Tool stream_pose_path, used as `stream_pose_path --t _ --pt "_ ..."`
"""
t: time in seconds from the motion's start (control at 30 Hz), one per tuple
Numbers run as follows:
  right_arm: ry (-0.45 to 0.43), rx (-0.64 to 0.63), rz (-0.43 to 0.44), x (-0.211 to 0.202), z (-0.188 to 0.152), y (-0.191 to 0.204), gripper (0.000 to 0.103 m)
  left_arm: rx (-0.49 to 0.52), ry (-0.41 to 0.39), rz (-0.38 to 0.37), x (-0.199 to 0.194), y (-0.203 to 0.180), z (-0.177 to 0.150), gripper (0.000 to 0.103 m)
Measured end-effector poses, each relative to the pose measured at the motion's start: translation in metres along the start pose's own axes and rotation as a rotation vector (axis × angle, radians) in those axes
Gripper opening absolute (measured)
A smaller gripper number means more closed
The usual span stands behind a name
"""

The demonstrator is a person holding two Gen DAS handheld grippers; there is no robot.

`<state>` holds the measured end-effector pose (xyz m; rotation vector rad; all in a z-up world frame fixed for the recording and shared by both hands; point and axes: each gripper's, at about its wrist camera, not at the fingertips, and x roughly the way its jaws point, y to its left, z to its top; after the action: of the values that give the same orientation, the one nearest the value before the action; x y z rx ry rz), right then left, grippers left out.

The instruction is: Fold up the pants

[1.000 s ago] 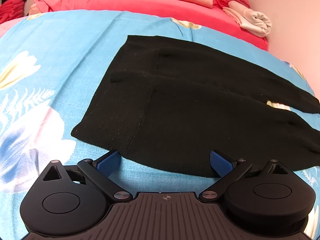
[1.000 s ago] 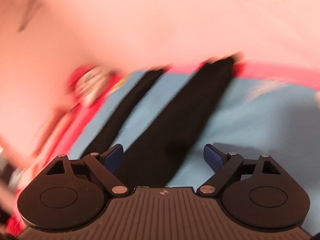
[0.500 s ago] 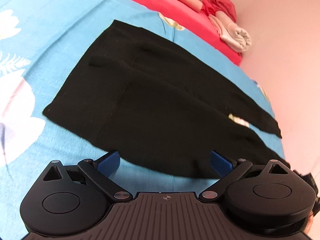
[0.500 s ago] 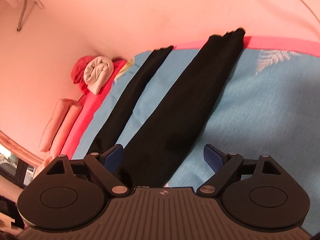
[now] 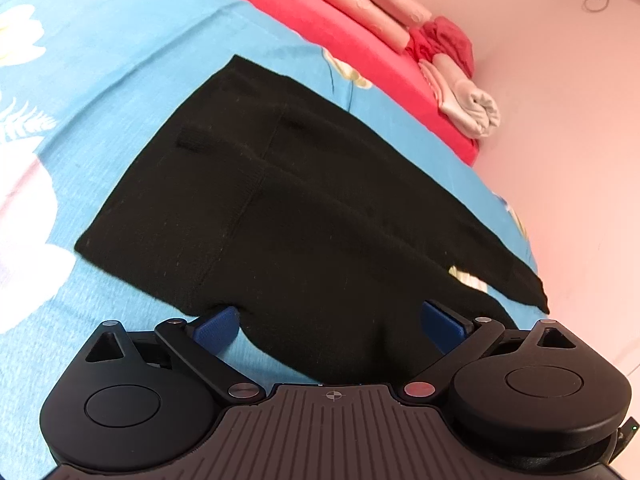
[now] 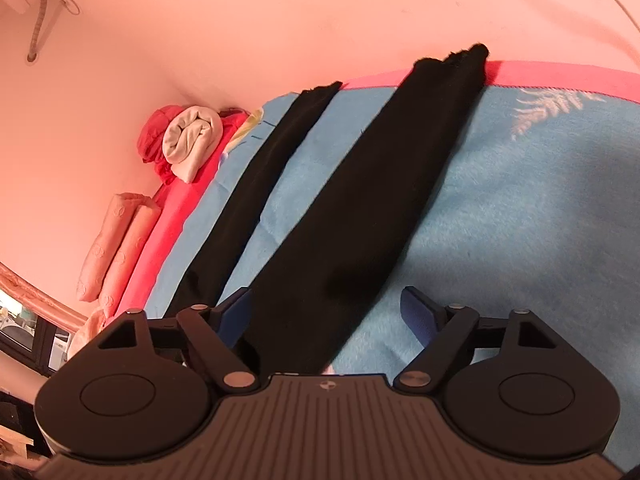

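Left wrist view has rolled since a second ago; the black pants (image 5: 304,216) now run diagonally, flat on the blue floral blanket (image 5: 100,60). Left gripper (image 5: 332,322) spread open, near hem edge between the pads, apparently ungripped. Right gripper (image 6: 326,312) jaws closing around a pant leg, pads not pressing it. Right view no longer blurred. Folded pink linens (image 5: 360,4) far.
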<state>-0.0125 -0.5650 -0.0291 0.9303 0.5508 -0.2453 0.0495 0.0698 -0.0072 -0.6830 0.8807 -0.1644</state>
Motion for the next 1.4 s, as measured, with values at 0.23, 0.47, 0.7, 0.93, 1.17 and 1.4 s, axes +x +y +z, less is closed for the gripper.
stream_pose_path --t 0.23,0.47,0.7,0.93,1.17,1.4 --pt "-0.032 -0.048 -0.027 0.012 0.0 0.0 0.036 0.016 -0.067 0.084 -0.001 0.0 -0.002 0.103" --pt "-0.068 -0.092 -0.037 0.012 -0.006 -0.007 0.01 0.0 -0.085 0.119 0.0 0.008 0.002 0.091" --pt "-0.156 -0.113 0.041 -0.007 -0.006 0.007 0.008 0.092 -0.183 0.093 -0.023 -0.012 0.004 0.086" --pt "-0.149 -0.13 0.074 -0.003 0.005 0.019 0.008 0.11 -0.199 0.072 -0.024 -0.019 0.018 0.086" --pt "-0.117 -0.186 0.106 0.018 0.036 0.056 0.008 0.138 -0.235 0.048 -0.012 -0.037 0.055 0.085" --pt "-0.045 -0.225 0.061 0.104 0.08 0.109 0.008 0.161 -0.23 0.108 0.048 -0.049 0.103 0.084"
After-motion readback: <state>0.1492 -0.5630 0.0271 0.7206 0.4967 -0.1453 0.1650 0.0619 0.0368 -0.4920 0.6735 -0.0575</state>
